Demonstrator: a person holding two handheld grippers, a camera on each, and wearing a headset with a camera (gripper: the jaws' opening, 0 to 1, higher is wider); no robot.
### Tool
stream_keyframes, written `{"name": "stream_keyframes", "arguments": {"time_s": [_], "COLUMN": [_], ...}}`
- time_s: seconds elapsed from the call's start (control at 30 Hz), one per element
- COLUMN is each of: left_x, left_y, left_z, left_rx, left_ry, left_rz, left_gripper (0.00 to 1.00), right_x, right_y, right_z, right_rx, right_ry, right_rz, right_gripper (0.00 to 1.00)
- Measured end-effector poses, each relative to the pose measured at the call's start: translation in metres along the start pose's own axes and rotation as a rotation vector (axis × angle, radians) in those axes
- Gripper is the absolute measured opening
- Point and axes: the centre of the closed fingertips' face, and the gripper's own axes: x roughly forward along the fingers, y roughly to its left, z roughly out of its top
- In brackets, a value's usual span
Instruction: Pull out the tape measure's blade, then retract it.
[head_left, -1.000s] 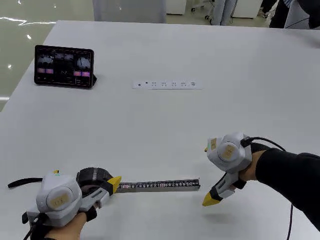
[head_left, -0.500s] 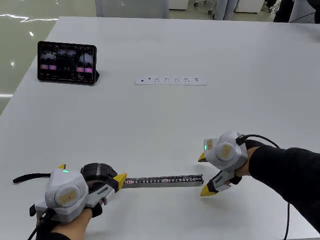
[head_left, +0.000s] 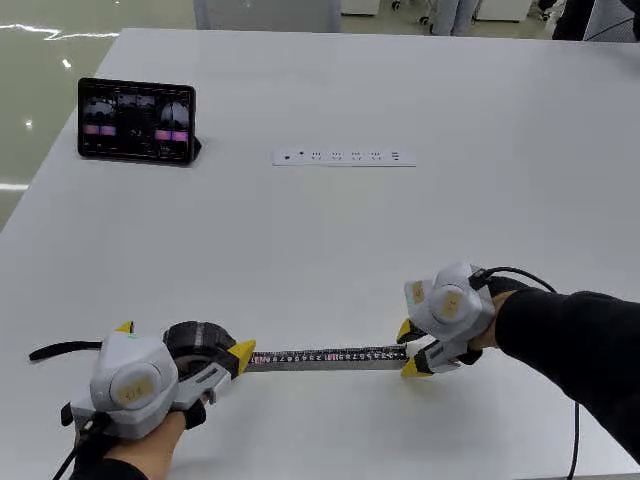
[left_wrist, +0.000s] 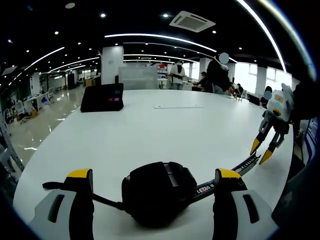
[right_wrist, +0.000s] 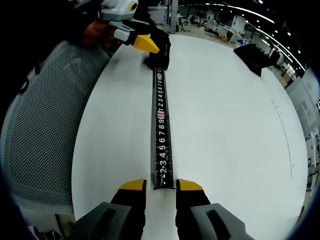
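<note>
The rounded black case (left_wrist: 159, 195) is being straddled by the wide-jawed left gripper (left_wrist: 154, 173); the flat numbered blade (right_wrist: 161, 115) is being flanked by the right gripper (right_wrist: 161, 185), clamping unclear.

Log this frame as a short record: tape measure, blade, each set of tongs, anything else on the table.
item: black tape measure on the white table
blade: blade pulled out, flat on the table, numbers up
left: left tongs open, straddling the tape measure, gaps both sides
right: right tongs flank the blade's end; grip unclear
background: tablet, power strip
</note>
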Motion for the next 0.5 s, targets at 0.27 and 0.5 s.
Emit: {"name": "stream_keyframes", "arguments": {"time_s": [0.27, 0.5], "left_x": [0.0004, 0.0020], "left_y": [0.0014, -0.0017], "left_z": [-0.0002, -0.0034], "left_rx": [-0.014, -0.043], "left_ry": [0.001, 0.023], "left_rz": [0.002, 0.010], "left_gripper": [0.99, 0.99], "right_x": [0.0015, 0.0032], "right_y": [0.0002, -0.0042], "right_z": [-0.0012, -0.0006], "right_rx": [-0.014, 0.044], "right_ry": [0.006, 0.022], "right_rz": [0.006, 0.004], "right_gripper": [0.17, 0.11]}}
